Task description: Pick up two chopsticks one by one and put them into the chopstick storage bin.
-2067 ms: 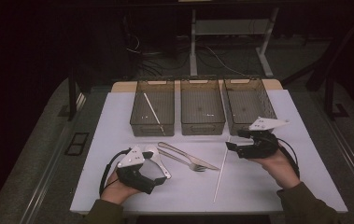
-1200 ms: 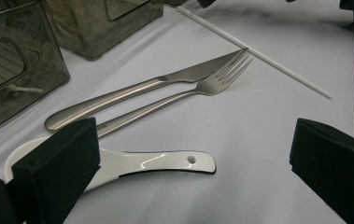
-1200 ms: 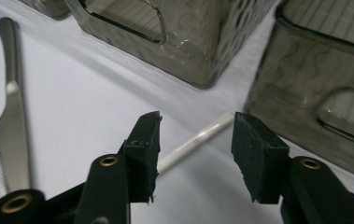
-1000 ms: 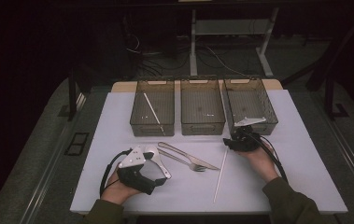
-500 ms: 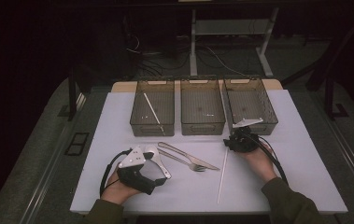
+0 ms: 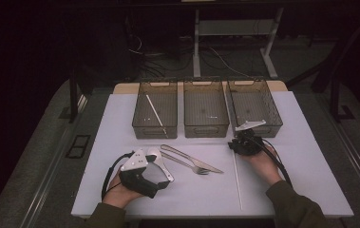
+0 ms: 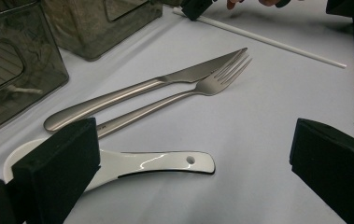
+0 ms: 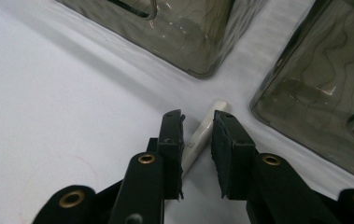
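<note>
**Closing on the far end of the chopstick**

We have the right gripper [image 8: 197, 140] down at the table with its black jaws narrowed around the far tip of the long white plastic chopstick [image 8: 201, 133]; a sliver of gap remains on each side, so we judge the pinch as about to happen, not yet made. The stick lies flat, running back from the jaws toward us in the high view [image 6: 237, 178]. Next we need to squeeze fully, lift the stick level, and carry it forward to a bin, likely the left smoky transparent plastic bin [image 6: 155, 110], where a matching white stick [image 6: 155, 115] already lies.

Our left gripper [image 7: 188, 154] rests idle with jaws wide, the white ceramic spoon [image 7: 132, 165] just ahead of it, then the steel fork [image 7: 179, 95] and steel knife [image 7: 151, 86] side by side.

Everything sits on a pale lilac-white tabletop [image 6: 310, 161]. Beyond the right gripper stand the middle bin [image 6: 205, 113] and right bin [image 6: 255, 107]. Farther off, the room is dark, with cables and a white table frame [image 6: 234, 28] on the floor.
</note>
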Available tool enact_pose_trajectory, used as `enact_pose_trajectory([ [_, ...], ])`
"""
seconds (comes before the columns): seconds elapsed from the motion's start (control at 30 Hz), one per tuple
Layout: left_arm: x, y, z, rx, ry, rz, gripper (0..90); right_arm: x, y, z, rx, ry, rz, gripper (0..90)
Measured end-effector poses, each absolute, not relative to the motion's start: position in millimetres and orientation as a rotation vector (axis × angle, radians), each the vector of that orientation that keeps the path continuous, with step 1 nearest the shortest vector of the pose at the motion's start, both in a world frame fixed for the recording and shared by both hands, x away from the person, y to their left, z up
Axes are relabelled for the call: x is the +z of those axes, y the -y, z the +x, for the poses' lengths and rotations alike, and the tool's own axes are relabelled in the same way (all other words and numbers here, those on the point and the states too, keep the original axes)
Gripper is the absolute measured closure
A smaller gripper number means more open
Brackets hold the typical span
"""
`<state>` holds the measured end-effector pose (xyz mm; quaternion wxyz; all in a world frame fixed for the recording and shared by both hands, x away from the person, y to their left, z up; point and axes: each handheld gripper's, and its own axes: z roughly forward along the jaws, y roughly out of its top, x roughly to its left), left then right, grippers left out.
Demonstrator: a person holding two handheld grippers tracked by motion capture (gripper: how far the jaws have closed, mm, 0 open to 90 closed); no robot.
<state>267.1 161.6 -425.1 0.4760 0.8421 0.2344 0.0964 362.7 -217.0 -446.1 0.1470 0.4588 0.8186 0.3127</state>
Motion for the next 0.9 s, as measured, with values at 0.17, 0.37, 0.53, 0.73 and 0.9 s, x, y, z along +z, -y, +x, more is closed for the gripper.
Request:
enact_pose_trajectory([
  [0.17,-425.2,-161.3,266.9,0.236,-0.573,2.055,1.0,-445.0,217.9,363.0,0.889,-2.371,1.311,76.7],
  [0.37,-425.2,-161.1,267.0,0.235,-0.572,2.054,1.0,-444.1,219.3,363.6,0.882,-2.386,1.298,78.8],
  [0.53,-425.2,-161.1,266.8,0.234,-0.572,2.054,1.0,-443.3,222.6,364.8,0.88,-2.405,1.28,80.9],
  [0.73,-424.8,-161.4,266.7,0.235,-0.568,2.056,1.0,-442.4,226.5,365.4,0.884,-2.429,1.262,83.1],
  [0.9,-424.3,-161.8,266.5,0.235,-0.569,2.054,1.0,-441.6,226.3,364.6,0.875,-2.451,1.236,83.4],
])
